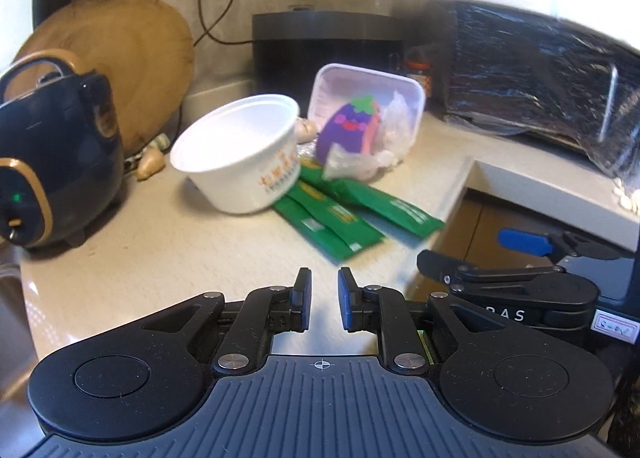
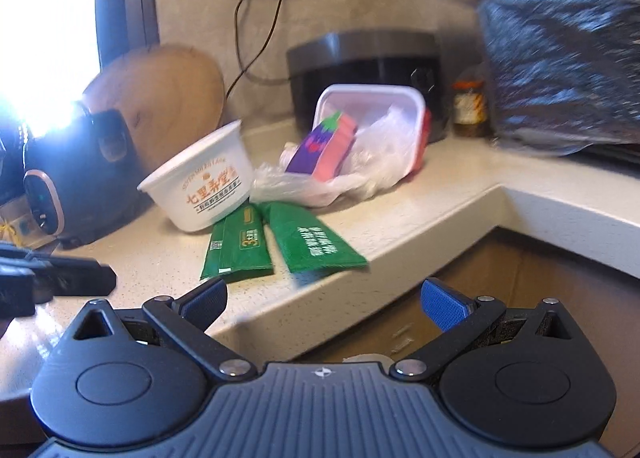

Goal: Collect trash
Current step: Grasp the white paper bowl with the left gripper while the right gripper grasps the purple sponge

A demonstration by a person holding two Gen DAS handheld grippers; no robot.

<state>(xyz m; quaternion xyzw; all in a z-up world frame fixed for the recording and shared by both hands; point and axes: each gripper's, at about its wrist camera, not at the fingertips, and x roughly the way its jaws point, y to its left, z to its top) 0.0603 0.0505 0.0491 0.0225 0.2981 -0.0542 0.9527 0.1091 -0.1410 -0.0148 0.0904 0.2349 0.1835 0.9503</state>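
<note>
Speckled beige counter (image 1: 160, 258) carries the trash, heaped near its inner corner. Largest is the clear plastic tray (image 1: 368, 105), tipped on edge, stiff but thin, stuffed with crinkled film; take its rim. Beside it the white paper bowl (image 1: 240, 153) leans, probably light and crushable; pinch its lip. Flat green sachets (image 1: 340, 217) lie in front, likely slick, best caught at an overhanging end. Left gripper (image 1: 324, 302) is narrowly parted and empty; right gripper (image 2: 324, 302) gapes wide, empty.
</note>
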